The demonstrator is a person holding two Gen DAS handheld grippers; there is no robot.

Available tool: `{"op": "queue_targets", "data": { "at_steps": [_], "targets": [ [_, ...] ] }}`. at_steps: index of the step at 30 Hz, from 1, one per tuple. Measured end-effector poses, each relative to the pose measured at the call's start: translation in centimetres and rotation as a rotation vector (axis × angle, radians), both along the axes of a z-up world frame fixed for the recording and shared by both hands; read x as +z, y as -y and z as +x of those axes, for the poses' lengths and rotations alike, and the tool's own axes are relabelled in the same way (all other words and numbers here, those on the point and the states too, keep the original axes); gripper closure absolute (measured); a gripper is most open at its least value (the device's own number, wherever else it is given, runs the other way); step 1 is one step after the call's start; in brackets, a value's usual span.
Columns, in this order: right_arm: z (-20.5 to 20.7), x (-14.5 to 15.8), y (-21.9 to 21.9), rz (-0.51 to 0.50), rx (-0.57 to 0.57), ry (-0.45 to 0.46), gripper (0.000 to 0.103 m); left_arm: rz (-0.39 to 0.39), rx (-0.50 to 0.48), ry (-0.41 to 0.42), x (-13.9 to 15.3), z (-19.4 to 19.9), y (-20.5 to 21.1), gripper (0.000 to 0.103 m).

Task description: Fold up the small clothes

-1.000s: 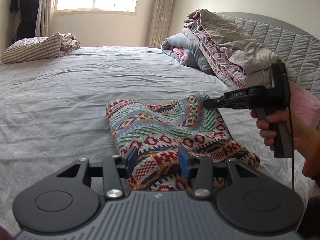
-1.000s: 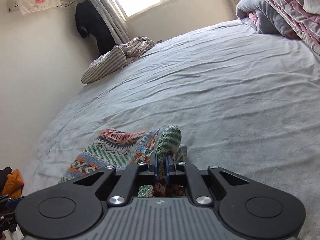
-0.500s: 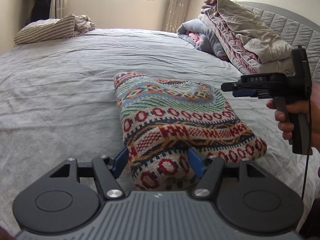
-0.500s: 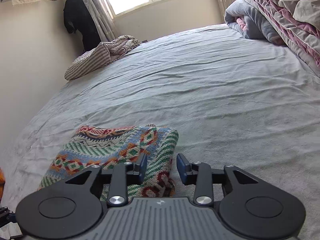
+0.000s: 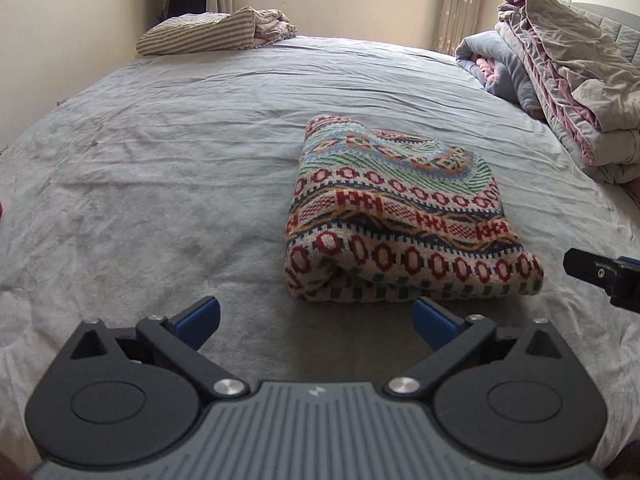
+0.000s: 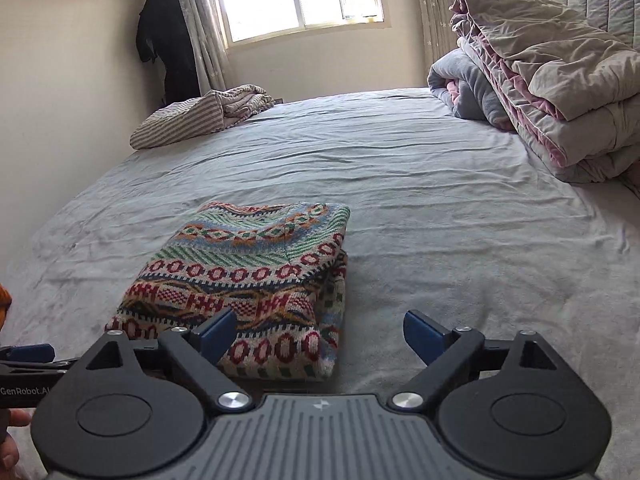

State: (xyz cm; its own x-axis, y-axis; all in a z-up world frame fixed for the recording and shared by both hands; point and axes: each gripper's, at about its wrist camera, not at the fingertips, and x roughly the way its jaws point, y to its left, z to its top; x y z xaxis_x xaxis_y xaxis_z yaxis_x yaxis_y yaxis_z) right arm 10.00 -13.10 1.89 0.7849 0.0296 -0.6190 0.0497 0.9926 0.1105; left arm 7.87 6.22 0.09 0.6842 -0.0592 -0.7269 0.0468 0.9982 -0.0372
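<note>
A patterned knit sweater (image 5: 396, 216) lies folded into a thick rectangle on the grey bed sheet (image 5: 180, 168); it also shows in the right wrist view (image 6: 256, 280). My left gripper (image 5: 316, 320) is open and empty, just short of the sweater's near edge. My right gripper (image 6: 320, 332) is open and empty, above the sweater's near right corner. The right gripper's tip shows at the right edge of the left wrist view (image 5: 608, 276). The left gripper's tip shows at the left edge of the right wrist view (image 6: 28, 356).
A pile of folded quilts (image 6: 540, 80) lies at the right by the headboard. A striped bundle of cloth (image 6: 200, 118) lies at the far left of the bed. A dark garment (image 6: 168, 44) hangs by the window curtain.
The right gripper let go of the sweater's fold and opened wide. Both grippers drew back from the sweater, and the left one opened wider. The sweater now lies folded flat.
</note>
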Motion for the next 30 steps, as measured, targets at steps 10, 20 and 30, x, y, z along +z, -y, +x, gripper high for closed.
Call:
{"op": "queue_targets", "data": {
  "at_steps": [10, 20, 30],
  "targets": [
    [-4.0, -0.8, -2.5, -0.123, -0.023, -0.042, 0.004, 0.063, 0.018, -0.054, -0.2, -2.7, 2.2, 0.001],
    [-4.8, -0.4, -4.0, -0.195, -0.017, -0.035, 0.003, 0.069, 0.018, -0.052, 0.0, -3.1, 2.4, 0.001],
    [-4.4, -0.8, -4.3, -0.196, -0.019, -0.065, 0.003, 0.083, 0.000, -0.068, -0.8, -2.9, 2.8, 0.001]
  ]
}}
